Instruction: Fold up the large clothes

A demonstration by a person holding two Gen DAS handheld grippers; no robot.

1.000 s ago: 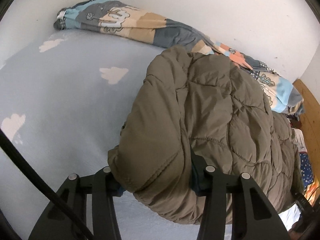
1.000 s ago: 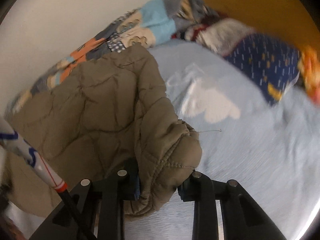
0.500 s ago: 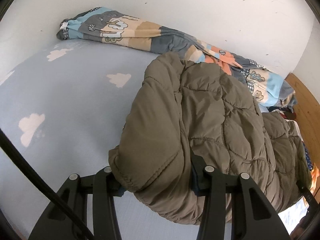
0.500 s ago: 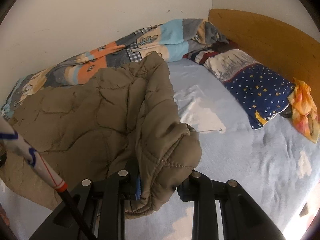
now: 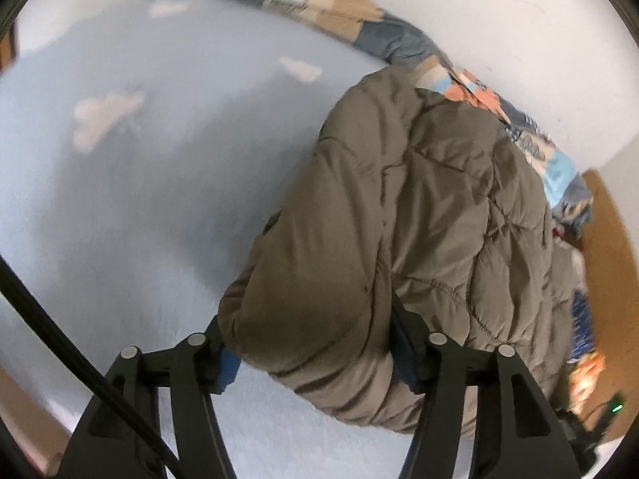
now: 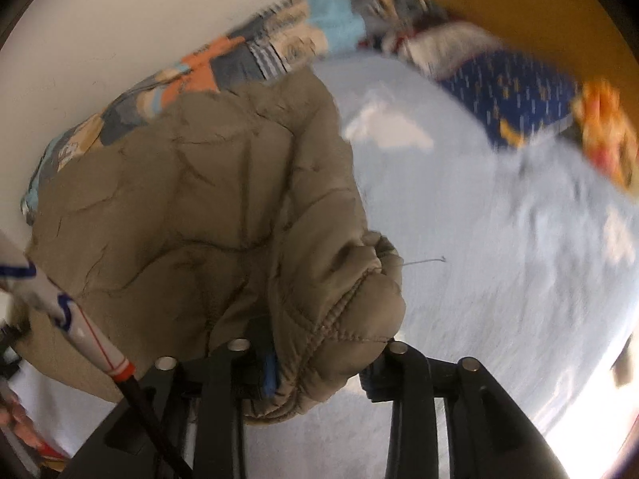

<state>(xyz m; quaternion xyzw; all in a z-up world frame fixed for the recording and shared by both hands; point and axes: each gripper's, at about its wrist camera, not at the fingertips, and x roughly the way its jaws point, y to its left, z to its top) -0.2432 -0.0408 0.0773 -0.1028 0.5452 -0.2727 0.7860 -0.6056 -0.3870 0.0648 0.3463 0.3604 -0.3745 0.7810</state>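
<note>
Both grippers, left gripper point(image 5: 315, 343) and right gripper point(image 6: 319, 359), pinch bunched edges of the puffy jacket point(image 5: 399, 219) above the bed point(image 5: 139, 199). That slick padding could slip free mid-swing. The fold would then land crooked beside the patterned blanket point(image 6: 223, 56).

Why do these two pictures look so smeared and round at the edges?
Left wrist view: the bed sheet and blanket streak from motion, while the jacket in the left gripper stays fairly sharp. Right wrist view: the pillow is smeared, and bright glare washes out the lower right. The fisheye lens bends both into circles.
</note>
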